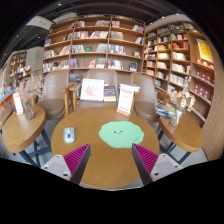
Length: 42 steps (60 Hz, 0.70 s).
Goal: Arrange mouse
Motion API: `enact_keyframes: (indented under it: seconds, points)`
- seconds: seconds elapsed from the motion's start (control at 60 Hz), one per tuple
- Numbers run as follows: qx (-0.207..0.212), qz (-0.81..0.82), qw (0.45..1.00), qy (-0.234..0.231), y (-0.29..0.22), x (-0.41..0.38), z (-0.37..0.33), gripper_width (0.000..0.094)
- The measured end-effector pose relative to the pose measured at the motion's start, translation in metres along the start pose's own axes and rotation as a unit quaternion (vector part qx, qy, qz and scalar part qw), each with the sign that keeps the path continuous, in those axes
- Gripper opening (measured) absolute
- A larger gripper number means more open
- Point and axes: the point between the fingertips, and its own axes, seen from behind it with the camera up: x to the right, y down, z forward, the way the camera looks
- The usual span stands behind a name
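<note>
Your gripper (113, 157) hovered over a round wooden table (100, 170), its pink-padded fingers (77, 156) spread apart and holding nothing. The mouse (69, 133) lay ahead, left of a green mat (121, 134). Beyond stood display cards (127, 98), chairs (55, 88) and bookshelves (95, 45); nothing blocked the mouse.

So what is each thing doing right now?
fingers: open, holding nothing
mouse: lying flat on the table, ahead of the fingers, untouched
green mat: lying flat, nothing on it
table: round, bears the mouse and mat
books: propped upright
</note>
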Motion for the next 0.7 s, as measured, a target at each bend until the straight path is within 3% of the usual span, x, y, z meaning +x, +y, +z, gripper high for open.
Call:
enact_keyframes:
  seconds: [0.35, 0.7]
  points:
    - [-0.035, -0.008, 0.995, -0.09, 0.029, -0.14, 0.026, 0.0855]
    - [-0.055, -0.012, 0.994, -0.095, 0.045, -0.193, 0.092, 0.0853]
